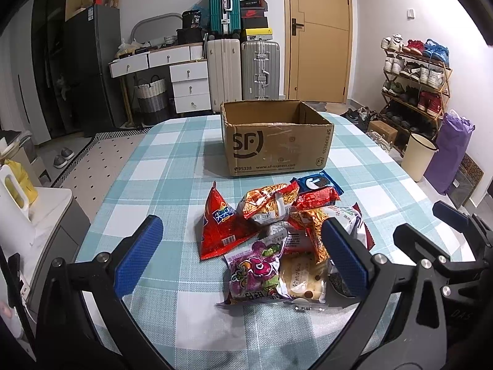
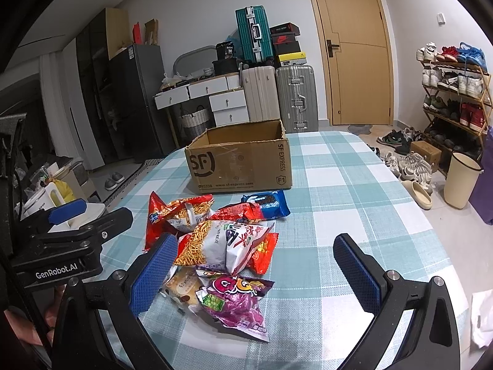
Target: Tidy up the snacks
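Checked teal-and-white cloth covers the table (image 1: 172, 160), on which all task items rest. At the left, the left gripper (image 1: 243, 256) hovers low over the near table edge with its blue-padded fingers (image 1: 138, 256) spread wide and holding nothing; its right finger stands in front of the right part of the snack pile. Between those fingers lies the pile: a red triangular chip bag (image 1: 220, 228) at the left, an orange noodle-snack bag (image 1: 269, 203) behind it, a purple bag (image 1: 257, 273) nearest the camera, a pale bread pack (image 1: 305, 277) touching the purple bag's right side, and a blue cookie pack (image 1: 317, 182) at the far right. Beyond the pile, near but apart from it, stands the open cardboard box (image 1: 277, 148), interior appearing empty. To the right, the right gripper (image 2: 255, 271) is likewise spread and empty, its left finger overlapping the pile's left side. Suitcases (image 1: 243, 71), a wooden door (image 1: 320, 34) and a shoe rack (image 1: 416, 83) stand behind the table.
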